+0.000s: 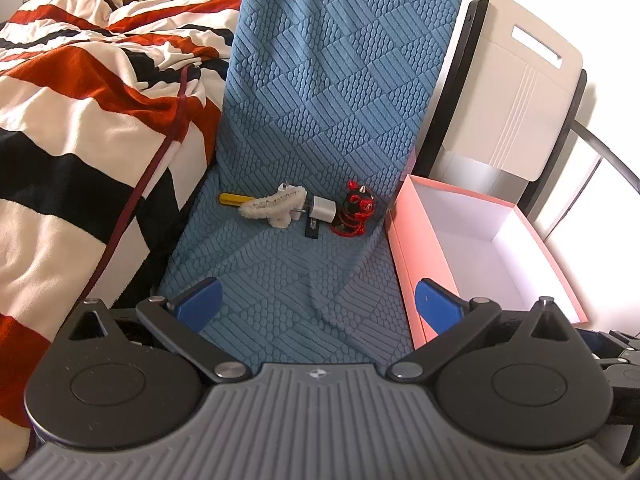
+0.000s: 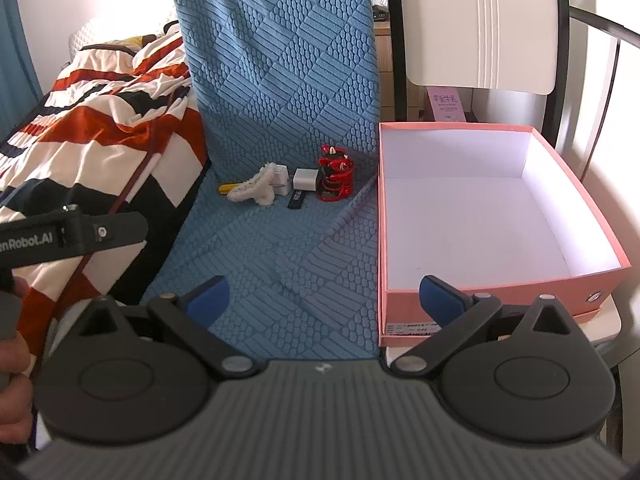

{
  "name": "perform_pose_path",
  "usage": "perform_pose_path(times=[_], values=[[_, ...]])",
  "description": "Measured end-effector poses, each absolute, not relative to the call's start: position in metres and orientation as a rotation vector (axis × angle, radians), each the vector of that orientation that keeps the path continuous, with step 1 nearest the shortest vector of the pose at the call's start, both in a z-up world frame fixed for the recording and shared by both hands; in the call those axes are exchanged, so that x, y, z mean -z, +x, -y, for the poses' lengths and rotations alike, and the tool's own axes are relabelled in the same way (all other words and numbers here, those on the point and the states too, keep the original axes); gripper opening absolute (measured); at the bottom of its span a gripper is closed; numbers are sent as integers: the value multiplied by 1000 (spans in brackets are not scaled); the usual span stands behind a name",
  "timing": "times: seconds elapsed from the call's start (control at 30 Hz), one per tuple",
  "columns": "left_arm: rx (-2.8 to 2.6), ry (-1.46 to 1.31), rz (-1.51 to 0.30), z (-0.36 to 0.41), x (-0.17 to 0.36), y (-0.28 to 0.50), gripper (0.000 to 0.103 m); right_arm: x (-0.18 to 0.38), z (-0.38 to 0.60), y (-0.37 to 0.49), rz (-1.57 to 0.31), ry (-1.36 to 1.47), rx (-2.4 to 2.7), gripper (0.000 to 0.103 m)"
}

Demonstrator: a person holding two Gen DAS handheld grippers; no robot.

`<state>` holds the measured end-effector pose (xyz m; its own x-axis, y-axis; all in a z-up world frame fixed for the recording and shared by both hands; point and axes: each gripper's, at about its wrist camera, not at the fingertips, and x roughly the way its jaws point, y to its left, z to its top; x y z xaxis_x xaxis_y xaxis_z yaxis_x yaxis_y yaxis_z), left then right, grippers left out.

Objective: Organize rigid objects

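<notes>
Left wrist view: left gripper [image 1: 318, 304] spread wide, holding nothing, over blue mat [image 1: 320, 120]; red figurine [image 1: 354, 208], white charger [image 1: 322, 210] left of pink box [image 1: 404, 240]

Right wrist view: right gripper [image 2: 324, 300] likewise agape; same clutter left of the box

Both wrist views face forward, sharing blue mat [image 1: 320, 120], pink box [image 2: 480, 292]

5 small things lie in a row on the blue mat, w/ a pink box [image 2: 496, 292] just beside it on the right, open, white inside. From left: yellow stick [image 1: 231, 198], white bumpy toy [image 1: 272, 204] lying over it, white plug [image 1: 321, 210], black USB stick [image 1: 312, 227] flat in front, red & black toy figure [image 1: 356, 208] standing up.
</notes>
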<state>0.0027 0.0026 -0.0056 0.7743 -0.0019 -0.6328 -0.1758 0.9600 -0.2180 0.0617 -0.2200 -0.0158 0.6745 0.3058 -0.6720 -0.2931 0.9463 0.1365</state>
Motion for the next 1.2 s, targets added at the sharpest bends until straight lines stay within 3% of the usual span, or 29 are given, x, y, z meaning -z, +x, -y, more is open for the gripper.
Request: perform_pose_path(times=[1.2], values=[[-100,-297,-675,-10,14,-6,103,21,220,58,-784,35,-318,103]])
